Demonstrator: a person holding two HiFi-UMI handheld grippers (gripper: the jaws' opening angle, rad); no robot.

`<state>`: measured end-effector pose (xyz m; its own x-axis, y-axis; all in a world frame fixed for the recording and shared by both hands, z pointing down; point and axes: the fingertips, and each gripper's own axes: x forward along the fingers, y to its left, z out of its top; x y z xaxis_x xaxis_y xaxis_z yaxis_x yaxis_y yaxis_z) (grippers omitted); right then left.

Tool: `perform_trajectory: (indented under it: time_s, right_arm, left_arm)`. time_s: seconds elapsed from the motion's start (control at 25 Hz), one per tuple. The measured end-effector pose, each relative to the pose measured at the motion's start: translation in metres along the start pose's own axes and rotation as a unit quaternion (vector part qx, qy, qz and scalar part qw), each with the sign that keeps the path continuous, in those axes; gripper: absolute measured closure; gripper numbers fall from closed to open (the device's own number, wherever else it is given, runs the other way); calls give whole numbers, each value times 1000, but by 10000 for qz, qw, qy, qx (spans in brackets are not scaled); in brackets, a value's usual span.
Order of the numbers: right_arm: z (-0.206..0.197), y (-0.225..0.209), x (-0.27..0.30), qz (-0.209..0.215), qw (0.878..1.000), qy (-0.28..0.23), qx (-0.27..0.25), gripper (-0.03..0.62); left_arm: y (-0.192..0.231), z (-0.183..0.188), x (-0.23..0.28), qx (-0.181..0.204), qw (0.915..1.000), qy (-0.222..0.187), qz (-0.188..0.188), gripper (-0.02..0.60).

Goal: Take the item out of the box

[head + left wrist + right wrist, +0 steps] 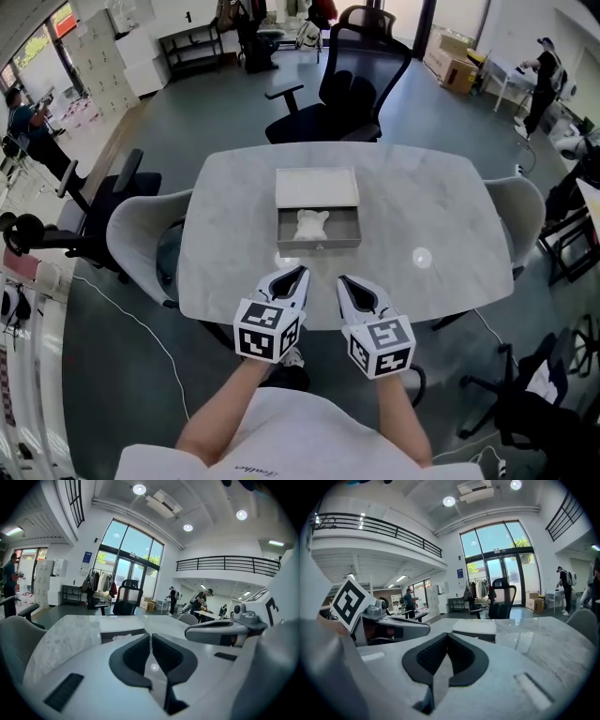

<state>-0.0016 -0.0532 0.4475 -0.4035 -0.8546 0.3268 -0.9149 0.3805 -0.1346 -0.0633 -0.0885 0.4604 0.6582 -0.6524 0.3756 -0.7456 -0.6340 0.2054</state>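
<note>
A flat grey box (317,214) lies in the middle of the marble table (225,244). Its tray is slid out toward me, and a crumpled white item (312,225) rests inside. Both grippers hover side by side over the table's near edge, short of the box. The left gripper (297,273) is shut with nothing between its pads. The right gripper (343,280) is shut and empty too. In the left gripper view the box (121,631) sits just beyond the left gripper (150,637). In the right gripper view the box (474,627) lies ahead of the right gripper (446,636).
A black office chair (347,89) stands at the table's far side. Grey chairs flank it on the left (141,234) and right (520,211). A small round glare spot (421,257) marks the table right of the box. People stand far off in the room.
</note>
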Motion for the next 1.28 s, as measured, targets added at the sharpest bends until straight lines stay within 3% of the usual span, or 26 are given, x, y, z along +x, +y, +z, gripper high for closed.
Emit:
perform_trajectory:
  time_s: [0.44,0.68,1.04,1.16,1.28]
  right_arm:
    - [22,-25,68,-278,9992,302,-19,589]
    - [28,-44,82,-399,9986,356,-12,589]
    - [28,-98,93,-218,9990,390,99,589]
    - [26,-113,102,0,9988,456,150,589]
    - [23,-130,108,196,9983,516,198,589]
  left_arm:
    - [49,14,70,2,9986,371,-381,561]
    - [58,15,104,258,9963,658,-486,560]
    - [55,3,171,656,9911,1136,-222,553]
    - [60,-7,191,756,9874,1392,-27,500]
    - [64,-18,210,857,9817,1690,180,488]
